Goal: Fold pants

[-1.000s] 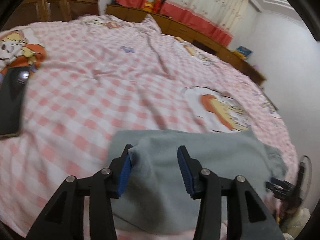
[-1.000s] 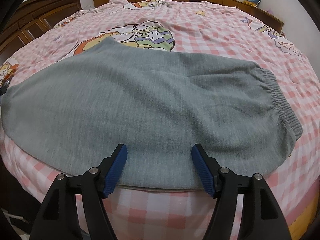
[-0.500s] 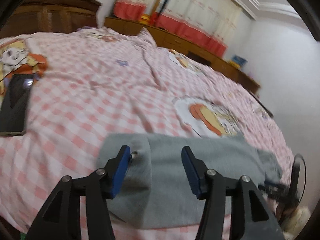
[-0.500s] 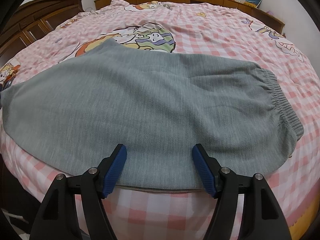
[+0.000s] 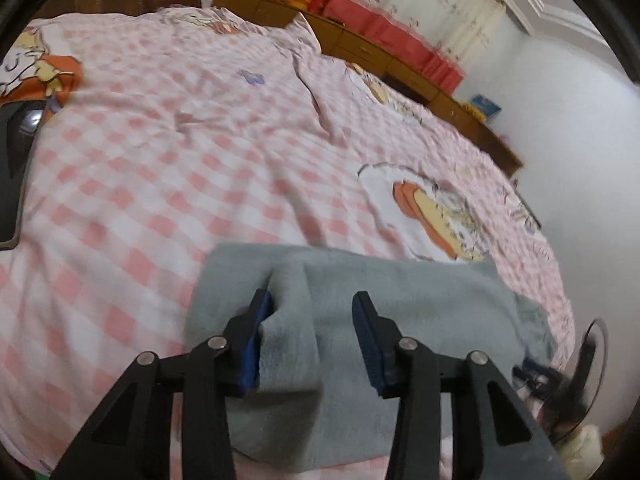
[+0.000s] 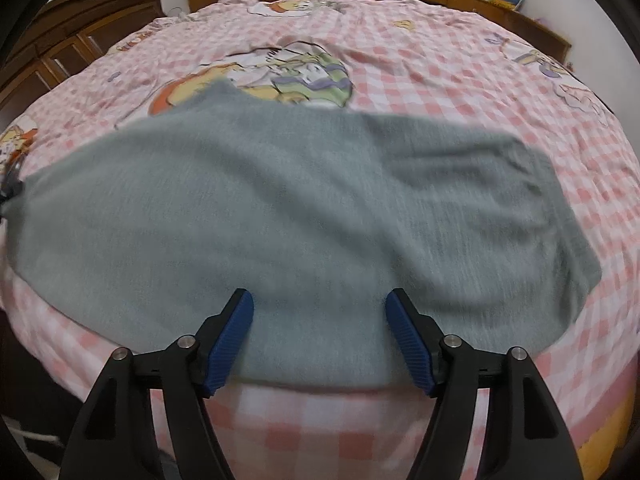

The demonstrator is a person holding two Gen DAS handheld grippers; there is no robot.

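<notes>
Grey pants [image 6: 280, 208] lie flat across the pink checked bed [image 6: 440, 60], waistband at the right [image 6: 568, 216], blurred. In the left wrist view their leg end [image 5: 420, 304] lies near the bed's edge. My left gripper [image 5: 312, 298] straddles a raised ridge of that cloth. Its jaws are closing: the left pad [image 5: 256, 340] touches the ridge, while the right pad [image 5: 370, 340] stands apart from it. My right gripper [image 6: 319, 300] hangs over the pants' near edge, jaws wide and closing slightly, with flat cloth under the gap and nothing pinched.
A black flat device [image 5: 14, 168] lies on the bed at the far left. A dark fan [image 5: 588, 364] stands beyond the bed's right edge. Wooden wardrobes [image 6: 80, 40] and a low wooden ledge [image 5: 400, 64] with red curtains line the walls.
The left gripper's jaws widened, then narrowed around a ridge of grey cloth that has bunched up against the left pad. The right wrist view is blurrier, and the right gripper has barely shifted.
</notes>
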